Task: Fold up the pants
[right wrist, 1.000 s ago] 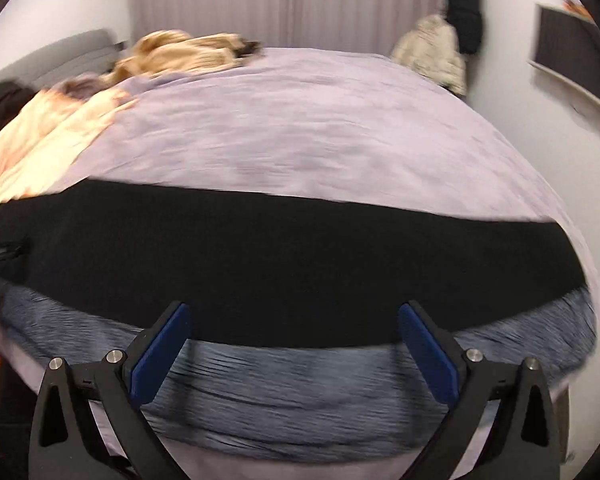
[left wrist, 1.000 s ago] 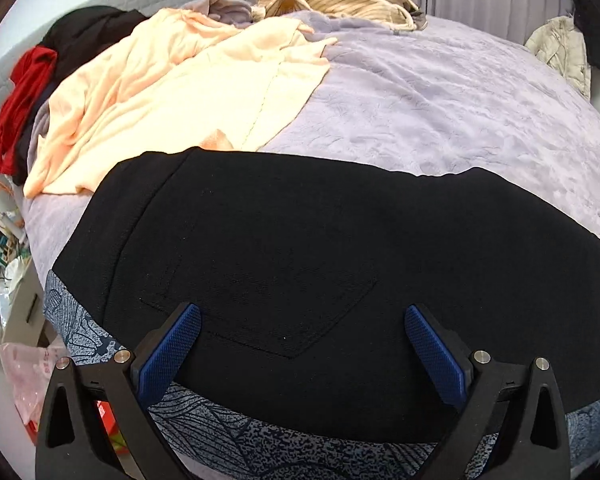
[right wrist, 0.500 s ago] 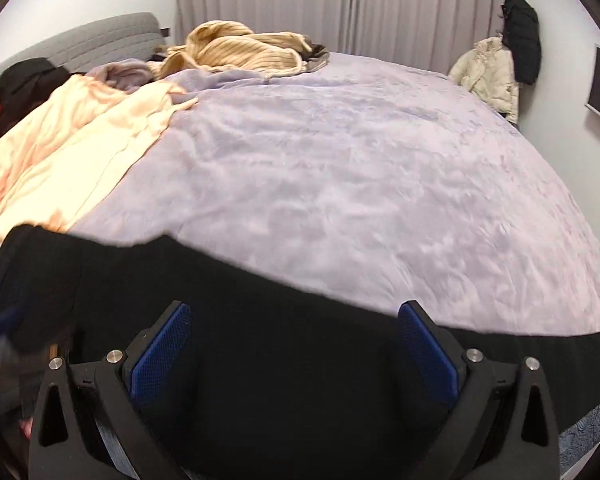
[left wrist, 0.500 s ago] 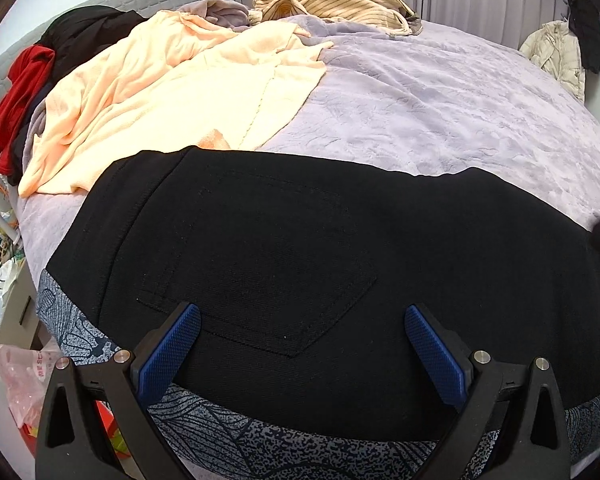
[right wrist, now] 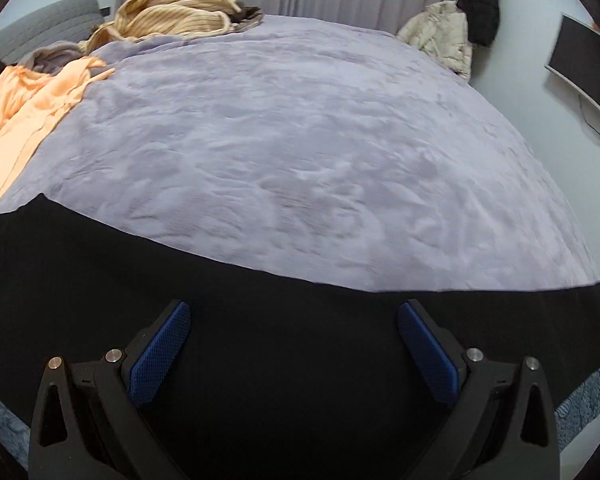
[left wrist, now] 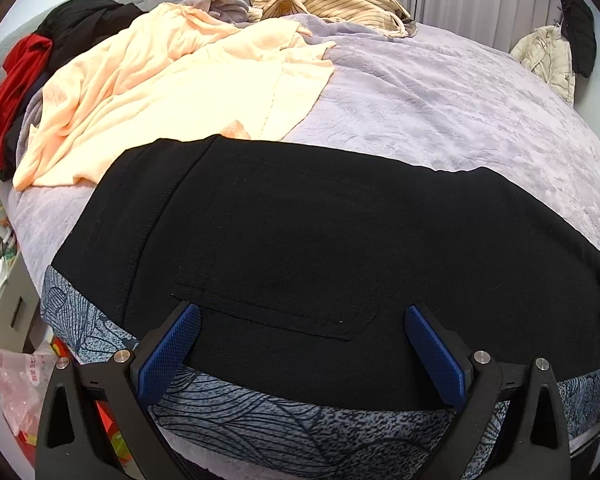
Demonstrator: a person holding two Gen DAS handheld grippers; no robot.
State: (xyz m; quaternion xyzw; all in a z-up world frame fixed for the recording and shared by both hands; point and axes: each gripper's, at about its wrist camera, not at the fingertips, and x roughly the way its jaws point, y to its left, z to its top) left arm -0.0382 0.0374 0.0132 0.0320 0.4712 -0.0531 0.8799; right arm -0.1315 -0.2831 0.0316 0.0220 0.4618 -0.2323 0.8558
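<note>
Black pants [left wrist: 308, 240] lie flat across the near edge of a bed, waistband end to the left, a back pocket showing. My left gripper [left wrist: 302, 326] is open and empty, its blue pads just above the pants near the pocket. In the right wrist view the pants [right wrist: 284, 320] stretch as a black band across the bottom, leg end reaching right. My right gripper [right wrist: 294, 322] is open and empty, hovering over the leg part.
The bed has a lilac blanket [right wrist: 300, 152] and a grey patterned sheet edge [left wrist: 300, 432]. A peach garment [left wrist: 160, 92] lies just behind the waistband. A tan striped garment [left wrist: 332, 4] and red and black clothes [left wrist: 20, 76] lie further back. Jackets [right wrist: 456, 36] hang at right.
The right gripper has swung forward and left over the pants, so the pants now fill the bottom of its view. The left gripper has shifted slightly nearer the pocket. Both stay open.
</note>
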